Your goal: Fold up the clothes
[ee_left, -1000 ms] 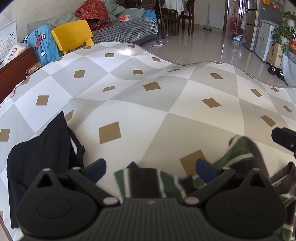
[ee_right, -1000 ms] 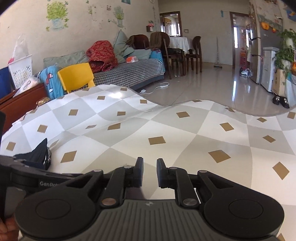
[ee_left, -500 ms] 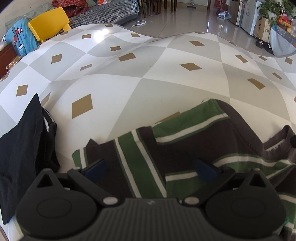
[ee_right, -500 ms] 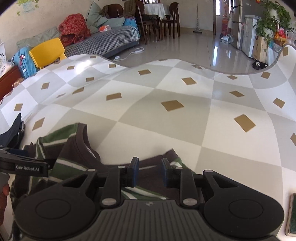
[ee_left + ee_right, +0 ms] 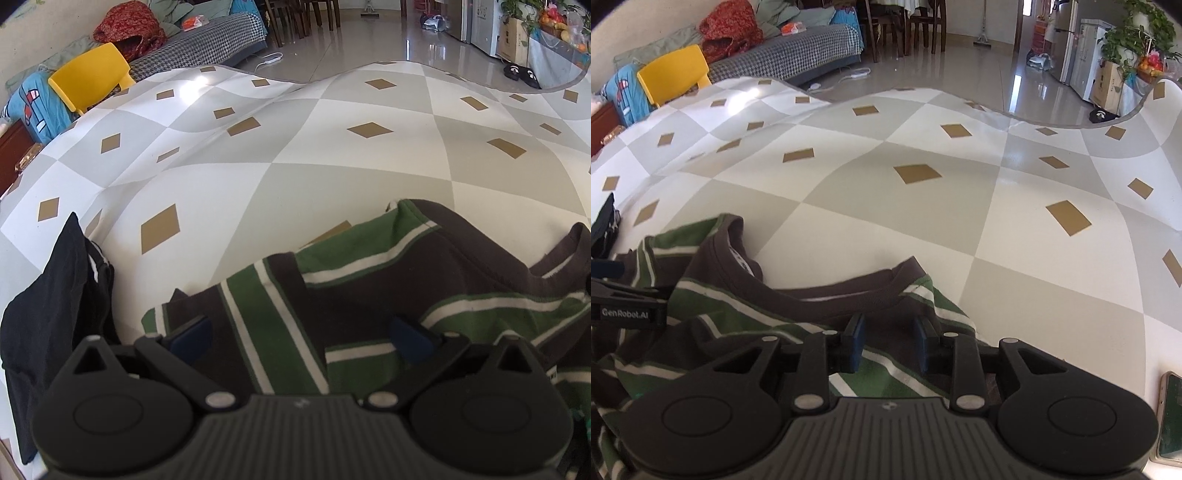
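A green, brown and white striped T-shirt (image 5: 369,280) lies crumpled on the checked table cover (image 5: 295,147). My left gripper (image 5: 301,334) is wide open just above the shirt's sleeve side, holding nothing. In the right wrist view the shirt (image 5: 746,306) shows its brown collar facing me. My right gripper (image 5: 888,341) hovers over the collar area with its jaws part open, a gap between the pads and no cloth in them. The left gripper's side (image 5: 624,306) shows at the left edge of that view.
A folded black garment (image 5: 55,314) lies at the table's left edge. A phone (image 5: 1171,417) lies at the near right. Beyond the table stand a yellow chair (image 5: 88,74), a sofa (image 5: 199,40) with clothes, and tiled floor.
Both grippers dropped down toward the shirt, which came into view and now lies under them. The right gripper's jaws have opened from nearly shut to part open.
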